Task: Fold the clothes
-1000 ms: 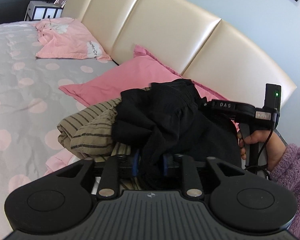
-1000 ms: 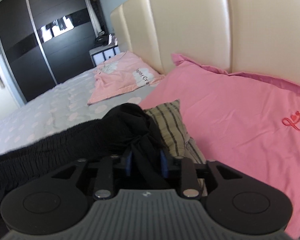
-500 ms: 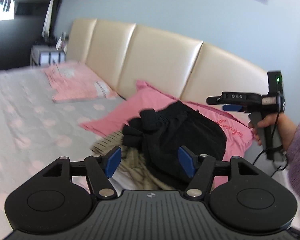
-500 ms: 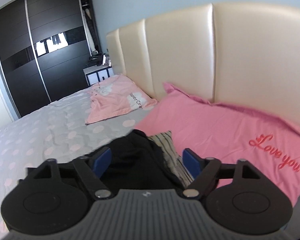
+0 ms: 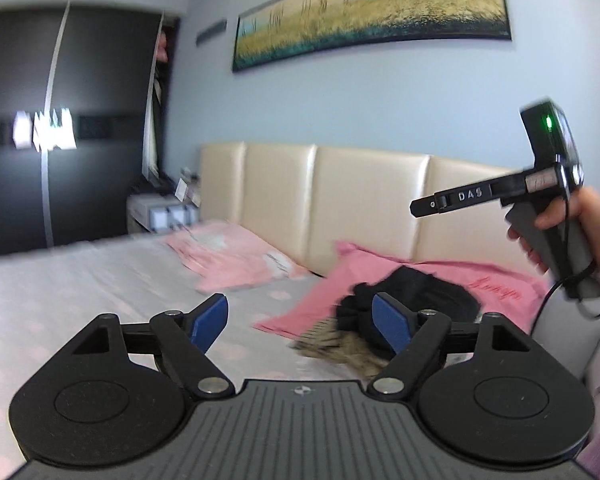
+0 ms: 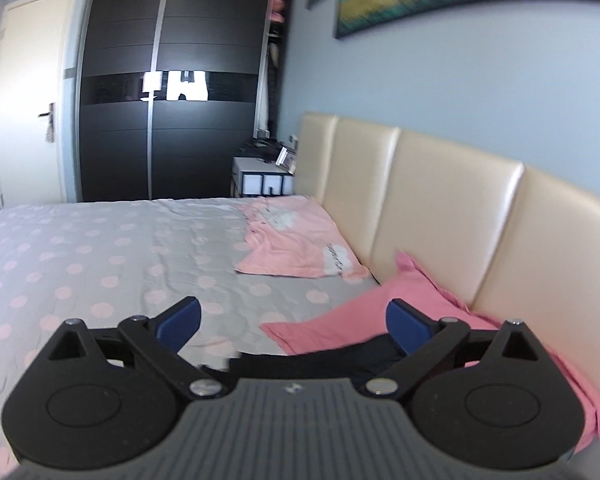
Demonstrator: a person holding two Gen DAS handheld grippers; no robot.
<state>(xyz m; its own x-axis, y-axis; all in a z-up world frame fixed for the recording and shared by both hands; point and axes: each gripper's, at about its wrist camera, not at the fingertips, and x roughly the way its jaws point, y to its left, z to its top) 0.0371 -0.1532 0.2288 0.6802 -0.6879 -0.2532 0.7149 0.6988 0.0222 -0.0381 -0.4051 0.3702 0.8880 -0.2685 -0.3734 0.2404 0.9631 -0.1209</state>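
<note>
**Inspector:** Left wrist view: your black garment [image 5: 416,296] lies bunched on the striped clothing [image 5: 340,346], both on the pink pillow [image 5: 500,280] at the headboard [image 5: 340,200]. It is stacked there, I judge, to keep the bed [image 5: 80,280] free for folding.

**Operator:** And the grippers?

**Inspector:** Your left hand-held gripper [image 5: 300,320] has its jaws opening, nothing between the blue pads. Your right hand-held gripper [image 6: 296,320] is likewise opening and empty, raised above the pile. Neither touches cloth.

**Operator:** Anything else?

**Inspector:** A pink garment [image 6: 296,244] lies flat farther along, well apart. It looks a likely next piece for you.
</note>
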